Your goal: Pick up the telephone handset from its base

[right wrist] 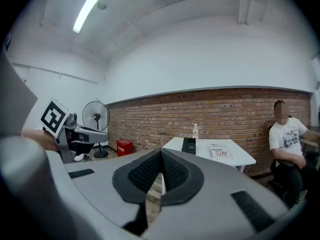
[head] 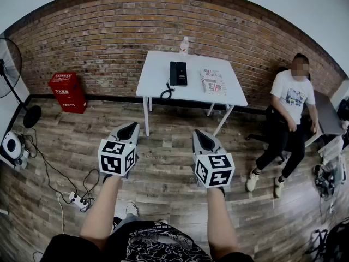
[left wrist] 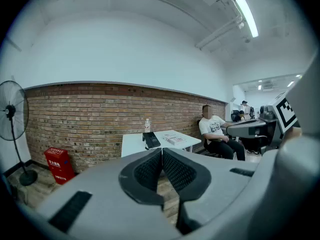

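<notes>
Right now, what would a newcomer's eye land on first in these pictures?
The left gripper and right gripper fill the foreground side by side, both shut and empty. Beyond them a white table carrying the black telephone stands by the brick wall, with a seated person to its right and a red box to its left.

You're in an office-style test room: brick wall (head: 98,42) behind the white table (head: 155,78), 1 seated person (head: 289,108) right of it, fan (head: 8,64) and cables (head: 52,173) left of it.
</notes>
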Action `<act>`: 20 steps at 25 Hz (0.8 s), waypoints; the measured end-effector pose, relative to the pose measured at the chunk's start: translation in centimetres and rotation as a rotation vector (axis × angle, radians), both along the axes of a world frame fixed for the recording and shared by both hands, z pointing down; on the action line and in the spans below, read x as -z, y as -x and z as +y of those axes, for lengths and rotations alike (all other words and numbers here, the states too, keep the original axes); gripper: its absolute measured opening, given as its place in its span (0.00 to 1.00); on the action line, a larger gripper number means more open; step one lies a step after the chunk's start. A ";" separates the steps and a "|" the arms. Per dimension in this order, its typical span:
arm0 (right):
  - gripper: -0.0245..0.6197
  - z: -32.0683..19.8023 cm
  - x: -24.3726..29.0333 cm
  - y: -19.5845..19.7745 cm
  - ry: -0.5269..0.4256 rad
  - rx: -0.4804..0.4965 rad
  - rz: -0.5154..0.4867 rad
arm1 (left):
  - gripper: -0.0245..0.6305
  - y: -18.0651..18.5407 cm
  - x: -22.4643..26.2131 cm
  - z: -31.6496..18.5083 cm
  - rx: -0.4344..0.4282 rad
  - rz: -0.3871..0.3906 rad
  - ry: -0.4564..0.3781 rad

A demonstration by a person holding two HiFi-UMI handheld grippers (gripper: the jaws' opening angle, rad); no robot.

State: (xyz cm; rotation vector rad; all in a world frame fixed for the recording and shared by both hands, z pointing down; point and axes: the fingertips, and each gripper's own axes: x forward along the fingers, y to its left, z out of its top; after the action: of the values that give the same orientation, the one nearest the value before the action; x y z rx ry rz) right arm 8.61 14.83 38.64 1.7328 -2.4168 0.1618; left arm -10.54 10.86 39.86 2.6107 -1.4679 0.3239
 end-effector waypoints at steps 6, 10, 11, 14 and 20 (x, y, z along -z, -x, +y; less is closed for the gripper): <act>0.04 0.2 0.0 -0.6 0.002 0.018 -0.016 | 0.06 -0.2 -0.2 0.1 0.020 0.009 0.015; 0.04 -0.1 -0.6 -0.6 0.008 0.020 -0.017 | 0.06 0.3 -0.7 -0.3 0.034 0.007 0.020; 0.04 -0.3 -0.7 -0.5 0.010 0.021 -0.017 | 0.05 0.5 -0.8 -0.6 0.036 0.009 0.023; 0.04 -1.2 -1.2 -0.5 0.019 0.018 -0.016 | 0.05 0.8 -1.5 -1.8 0.037 0.016 0.036; 0.04 -5.1 -1.9 -0.3 0.038 -0.003 -0.002 | 0.06 0.6 -2.3 -6.6 0.008 0.044 0.048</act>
State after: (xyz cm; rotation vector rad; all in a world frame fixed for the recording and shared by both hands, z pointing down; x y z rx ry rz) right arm 8.93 9.73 40.54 1.7213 -2.3958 0.2088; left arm -11.18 4.28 42.11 2.5566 -1.4384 0.2946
